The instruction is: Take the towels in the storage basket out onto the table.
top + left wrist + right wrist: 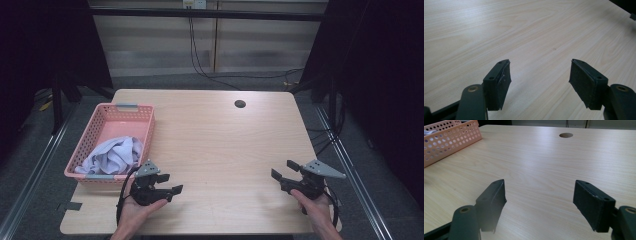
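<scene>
**Both grippers empty, cloth waiting in the basket**

The left gripper (169, 184) and the right gripper (283, 169) rest low over the near edge of the table (220, 145), each with its jaws apart and nothing between them — both gripper views show bare wood between the black pads. The pale cloth (112, 156) lies crumpled in the near end of the pink basket (123, 116), which sits on the table's left side, just beyond the left gripper.

The likely step is fetching that cloth. The left gripper is the nearer one; it should come in over the basket's near rim, keep its jaws wide, and close on a raised fold rather than scraping the perforated wall. The right gripper is well apart from the basket and can wait over the open wood.

The tabletop is light wood grain, uncluttered, with a round cable hole (240, 104) near the far edge. Beyond it stand pale wall panels with hanging cables — dark curtains close both sides.
</scene>
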Demonstrator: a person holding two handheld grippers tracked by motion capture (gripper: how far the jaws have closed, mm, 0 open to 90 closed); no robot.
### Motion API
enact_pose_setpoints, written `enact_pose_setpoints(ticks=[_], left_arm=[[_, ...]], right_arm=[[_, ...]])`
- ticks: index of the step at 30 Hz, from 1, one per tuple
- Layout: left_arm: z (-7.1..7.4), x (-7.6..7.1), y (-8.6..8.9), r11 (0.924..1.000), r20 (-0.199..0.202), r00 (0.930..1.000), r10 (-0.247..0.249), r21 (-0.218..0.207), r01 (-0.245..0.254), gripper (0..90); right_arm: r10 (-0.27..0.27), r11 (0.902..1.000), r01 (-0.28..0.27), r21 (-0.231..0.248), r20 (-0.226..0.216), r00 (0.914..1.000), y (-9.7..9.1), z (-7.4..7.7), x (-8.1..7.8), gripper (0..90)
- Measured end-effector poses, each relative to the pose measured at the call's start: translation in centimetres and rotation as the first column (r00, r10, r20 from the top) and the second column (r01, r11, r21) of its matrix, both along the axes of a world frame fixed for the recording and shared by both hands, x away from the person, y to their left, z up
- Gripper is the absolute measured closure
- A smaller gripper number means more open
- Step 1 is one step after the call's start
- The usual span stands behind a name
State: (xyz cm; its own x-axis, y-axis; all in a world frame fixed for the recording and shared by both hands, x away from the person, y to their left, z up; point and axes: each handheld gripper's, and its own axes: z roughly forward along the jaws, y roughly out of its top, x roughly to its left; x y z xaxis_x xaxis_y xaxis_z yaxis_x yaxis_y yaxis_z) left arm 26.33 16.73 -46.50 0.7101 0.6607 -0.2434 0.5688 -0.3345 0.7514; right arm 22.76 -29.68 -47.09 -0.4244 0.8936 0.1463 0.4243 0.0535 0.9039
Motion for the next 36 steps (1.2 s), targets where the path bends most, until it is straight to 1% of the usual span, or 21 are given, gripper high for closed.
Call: enact_pose_setpoints(ticks=[2,5,6,7,8,9,13,18,19,20,21,22,23,25,26,27,28,31,32,33,36], left_arm=[[0.1,0.1,0.1,0.9999,-0.003,1.0000,0.002,-0.017,-0.002,33.1],[0.3,0.2,0.0,0.9999,-0.002,1.0000,0.003,-0.016,-0.003,33.1],[0.3,0.3,0.0,0.9999,-0.010,0.9999,-0.002,-0.011,0.002,33.8],[0.4,0.3,0.0,0.9991,-0.035,0.9994,0.002,-0.042,-0.004,34.0],[0.4,0.3,0.0,0.9991,-0.035,0.9994,0.002,-0.042,-0.004,34.8],[0.6,0.1,-0.1,0.9999,-0.018,0.9998,0.001,-0.017,-0.001,34.1],[1.3,-0.4,0.0,0.9984,-0.014,0.9993,-0.035,-0.044,0.035,29.7],[2.2,-0.5,0.7,0.9991,-0.010,0.9996,-0.026,-0.034,0.026,26.7],[3.0,-0.5,1.6,0.9996,0.007,0.9999,-0.009,-0.026,0.009,26.8],[3.0,-0.5,1.6,0.9996,0.007,0.9999,-0.009,-0.026,0.009,26.8],[3.2,-0.5,2.1,0.9994,0.011,0.9999,-0.001,-0.034,0.002,26.8],[3.8,-0.4,3.5,0.9980,0.020,0.9993,0.033,-0.055,-0.032,26.7],[3.8,-0.4,3.5,0.9980,0.020,0.9993,0.033,-0.055,-0.032,26.6],[4.9,-0.1,5.5,0.9938,0.038,0.9946,0.097,-0.058,-0.095,25.4],[5.1,-0.2,5.7,0.9928,0.045,0.9931,0.108,-0.058,-0.105,25.5],[5.1,-0.2,5.7,0.9928,0.045,0.9931,0.108,-0.058,-0.105,25.4],[5.7,-0.1,6.3,0.9924,0.068,0.9908,0.117,-0.046,-0.114,25.4],[7.5,0.8,7.7,0.9925,0.093,0.9881,0.123,-0.014,-0.122,25.7],[7.5,0.8,7.7,0.9925,0.093,0.9881,0.123,-0.014,-0.122,25.7],[8.2,1.4,8.5,0.9895,0.106,0.9840,0.143,0.003,-0.144,25.6],[8.8,2.2,9.4,0.9879,0.098,0.9831,0.154,0.003,-0.155,25.2]], right_arm=[[0.000,1.0000,0.000,-0.008,0.000,1.0000,0.0,0.0,0.0,26.2],[0.015,0.9998,-0.015,-0.012,-0.014,0.9998,0.0,0.0,0.0,26.1],[0.038,0.9993,-0.038,-0.003,-0.054,0.9978,0.0,0.1,0.0,26.5],[0.054,0.9986,-0.054,0.000,-0.079,0.9955,0.0,0.2,0.0,26.4],[0.060,0.9982,-0.060,-0.003,-0.087,0.9944,0.0,0.2,-0.1,26.1],[0.066,0.9977,-0.067,-0.005,-0.081,0.9945,0.0,0.3,-0.2,25.7],[0.072,0.9974,-0.073,-0.002,-0.091,0.9932,0.2,0.5,-0.6,24.1],[0.102,0.9946,-0.104,-0.011,-0.094,0.9903,0.6,0.8,-0.8,24.6],[0.103,0.9945,-0.104,-0.008,-0.095,0.9901,0.8,0.9,-0.7,24.6],[0.111,0.9936,-0.112,-0.006,-0.098,0.9889,0.8,0.8,-0.6,24.5],[0.111,0.9936,-0.112,-0.008,-0.098,0.9889,0.8,0.8,-0.6,24.4],[0.109,0.9939,-0.110,-0.006,-0.099,0.9891,0.8,0.8,-0.6,24.1],[0.109,0.9939,-0.110,-0.006,-0.099,0.9891,0.8,0.8,-0.6,24.1],[0.119,0.9927,-0.120,-0.005,-0.101,0.9877,0.7,0.8,-0.6,23.3],[0.125,0.9921,-0.126,-0.004,-0.102,0.9869,0.6,0.8,-0.6,23.2],[0.125,0.9921,-0.126,-0.004,-0.102,0.9869,0.6,0.8,-0.6,23.2],[0.127,0.9918,-0.128,-0.002,-0.103,0.9866,0.6,0.8,-0.7,23.2],[0.133,0.9910,-0.134,-0.003,-0.106,0.9854,0.6,0.7,-0.7,23.1],[0.133,0.9910,-0.134,-0.003,-0.106,0.9854,0.6,0.7,-0.7,23.1],[0.138,0.9904,-0.138,0.000,-0.104,0.9850,0.6,0.8,-0.7,23.5],[0.139,0.9902,-0.140,-0.002,-0.110,0.9842,0.7,0.7,-0.6,23.4]])
